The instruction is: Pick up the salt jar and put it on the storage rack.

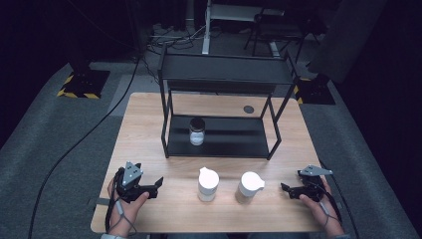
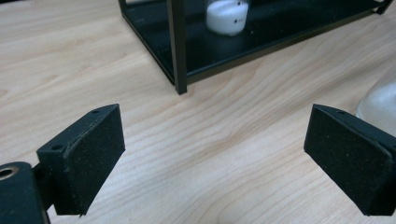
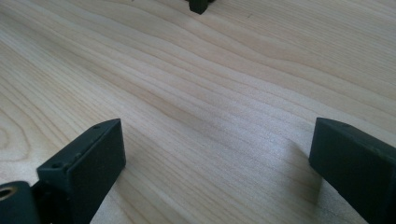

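Dark grey carpet and black shadow surrounded a pale wooden worktop [image 1: 149, 114] at the centre of the high view. Toward the upper middle of that frame stood a black two-level rack [image 1: 219, 137], and on its lower shelf, left of centre, sat a clear jar [image 1: 197, 131] with a dark lid and white contents. Nearer the bottom edge, two white lidded bottles stood upright side by side, close but apart: the left bottle [image 1: 208, 184] just left of centre and the right bottle [image 1: 249, 186] just right of it. At the lower left, a hand held the left tool [image 1: 158, 183], which lay low over the worktop and pointed toward the left bottle, well short of it. At the lower right, the other hand held the right tool [image 1: 284, 188], near the right bottle without touching it. In the left gripper view the tool's jaws stood wide apart with nothing between them, the rack's leg [image 2: 178, 46] and the jar [image 2: 227, 17] showed in the upper part, and a pale bottle edge [image 2: 379, 103] sat at the right border. In the right gripper view the jaws likewise gaped wide over bare wood [image 3: 210, 93].
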Action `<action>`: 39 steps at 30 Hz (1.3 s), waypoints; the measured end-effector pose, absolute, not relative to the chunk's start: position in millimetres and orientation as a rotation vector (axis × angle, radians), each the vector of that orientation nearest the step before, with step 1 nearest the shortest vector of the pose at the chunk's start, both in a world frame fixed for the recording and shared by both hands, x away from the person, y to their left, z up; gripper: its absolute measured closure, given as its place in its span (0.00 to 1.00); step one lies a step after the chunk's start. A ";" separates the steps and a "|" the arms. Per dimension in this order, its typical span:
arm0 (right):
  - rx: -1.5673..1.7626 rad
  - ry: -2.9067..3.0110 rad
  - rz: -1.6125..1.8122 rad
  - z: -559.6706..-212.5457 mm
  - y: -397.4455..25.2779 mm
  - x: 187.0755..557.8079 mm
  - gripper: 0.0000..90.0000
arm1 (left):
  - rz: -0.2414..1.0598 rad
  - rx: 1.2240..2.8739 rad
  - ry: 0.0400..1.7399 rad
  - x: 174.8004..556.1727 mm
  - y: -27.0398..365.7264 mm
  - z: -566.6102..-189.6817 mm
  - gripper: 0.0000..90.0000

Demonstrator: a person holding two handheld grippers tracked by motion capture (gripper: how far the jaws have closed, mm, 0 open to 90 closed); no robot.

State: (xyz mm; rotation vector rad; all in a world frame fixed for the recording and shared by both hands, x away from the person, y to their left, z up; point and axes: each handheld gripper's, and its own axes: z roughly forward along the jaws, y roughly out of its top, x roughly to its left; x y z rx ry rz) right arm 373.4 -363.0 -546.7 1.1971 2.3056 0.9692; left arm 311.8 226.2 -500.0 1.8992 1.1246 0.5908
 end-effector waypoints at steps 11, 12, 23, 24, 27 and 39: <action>1.204 2.301 0.968 -546.7 -362.7 373.1 0.04 | 0.598 1.948 1.159 309.3 232.9 -518.7 0.06; 1.204 2.301 0.968 -546.7 -362.7 373.1 0.04 | 0.602 1.954 1.159 309.6 233.2 -520.1 0.06; 1.205 2.300 0.968 -546.8 -362.6 373.1 0.04 | 0.580 1.999 1.198 310.9 233.0 -537.1 0.07; 1.205 2.300 0.968 -546.8 -362.6 373.1 0.04 | 0.574 2.002 1.200 311.4 232.3 -538.4 0.07; 1.206 2.300 0.968 -546.8 -362.6 373.0 0.04 | 0.558 2.023 1.213 312.8 231.5 -541.7 0.07; 1.215 2.292 0.966 -546.8 -362.2 370.4 0.04 | 0.500 2.083 1.262 317.0 229.3 -546.2 0.06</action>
